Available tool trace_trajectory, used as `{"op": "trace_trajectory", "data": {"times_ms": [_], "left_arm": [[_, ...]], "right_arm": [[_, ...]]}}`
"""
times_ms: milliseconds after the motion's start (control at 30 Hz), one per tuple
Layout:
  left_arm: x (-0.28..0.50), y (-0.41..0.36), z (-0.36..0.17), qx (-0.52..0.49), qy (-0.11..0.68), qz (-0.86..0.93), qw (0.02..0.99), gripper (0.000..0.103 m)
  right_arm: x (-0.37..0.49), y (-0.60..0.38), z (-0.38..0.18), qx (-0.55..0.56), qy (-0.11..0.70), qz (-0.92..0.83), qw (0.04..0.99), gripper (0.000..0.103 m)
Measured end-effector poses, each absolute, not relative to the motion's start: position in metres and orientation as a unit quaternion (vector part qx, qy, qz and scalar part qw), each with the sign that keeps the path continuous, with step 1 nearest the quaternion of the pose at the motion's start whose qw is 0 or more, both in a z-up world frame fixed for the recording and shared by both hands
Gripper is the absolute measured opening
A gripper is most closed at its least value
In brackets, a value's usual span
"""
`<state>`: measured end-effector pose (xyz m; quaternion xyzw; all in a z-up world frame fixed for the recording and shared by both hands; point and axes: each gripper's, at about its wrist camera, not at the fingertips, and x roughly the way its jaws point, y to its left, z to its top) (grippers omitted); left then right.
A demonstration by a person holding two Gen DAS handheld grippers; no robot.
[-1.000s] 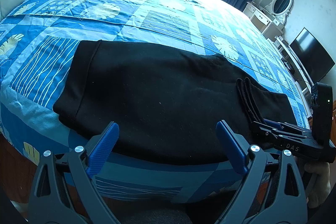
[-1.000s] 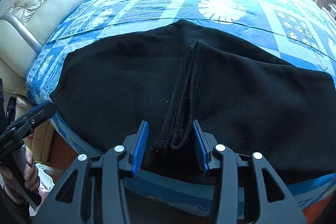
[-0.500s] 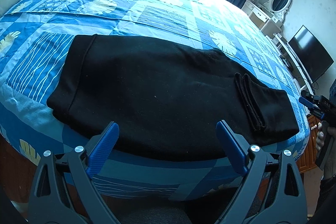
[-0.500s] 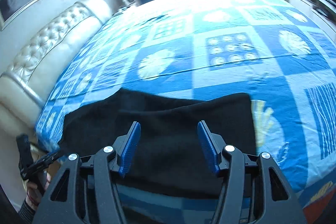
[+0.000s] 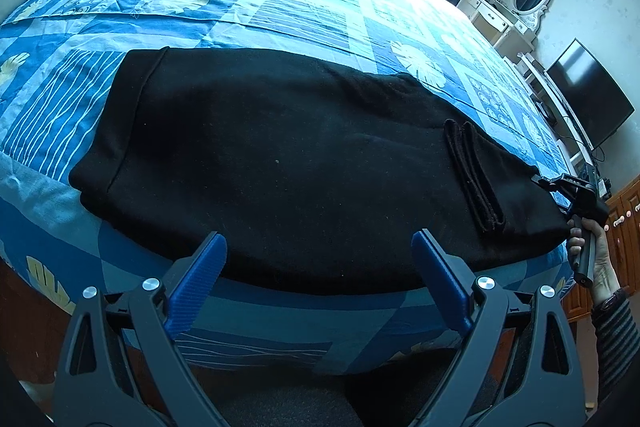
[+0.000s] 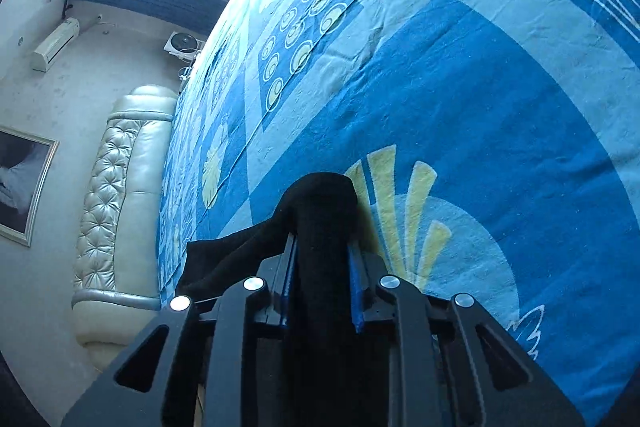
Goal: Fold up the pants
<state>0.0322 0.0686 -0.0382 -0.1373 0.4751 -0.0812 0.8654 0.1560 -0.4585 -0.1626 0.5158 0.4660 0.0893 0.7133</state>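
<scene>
Now the right gripper (image 6: 322, 259), just closed on the pants (image 5: 288, 163) at their 3 o'clock end, should lift evenly toward 9 o'clock, while the left gripper (image 5: 320, 291) stays wide apart

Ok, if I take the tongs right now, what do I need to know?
Right tongs: have just been closing, now shut on the end fold of the black pants.
Left tongs: open, holding nothing, over the near edge of the bed.
Pants: flat on the bed, already folded into one long strip.
Left: carry the pinched end over to the other end, then smooth.
</scene>
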Motion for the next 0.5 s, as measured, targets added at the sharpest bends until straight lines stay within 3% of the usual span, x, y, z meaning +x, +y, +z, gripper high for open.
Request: {"op": "trace_trajectory", "data": {"times_ms": [167, 433, 500], "left_arm": [[0.033, 0.069, -0.042, -0.141, 0.481, -0.081, 0.862, 0.094], [0.033, 0.071, -0.039, -0.137, 0.476, -0.082, 0.865, 0.094], [0.033, 0.071, -0.039, -0.140, 0.476, -0.083, 0.864, 0.094]], "right_arm": [[0.154, -0.458, -0.167, 0.534, 0.458, 0.100, 0.704, 0.021], [0.119, -0.455, -0.159, 0.548, 0.458, 0.132, 0.687, 0.040], [0.104, -0.449, -0.158, 0.543, 0.461, 0.141, 0.687, 0.041]]}}
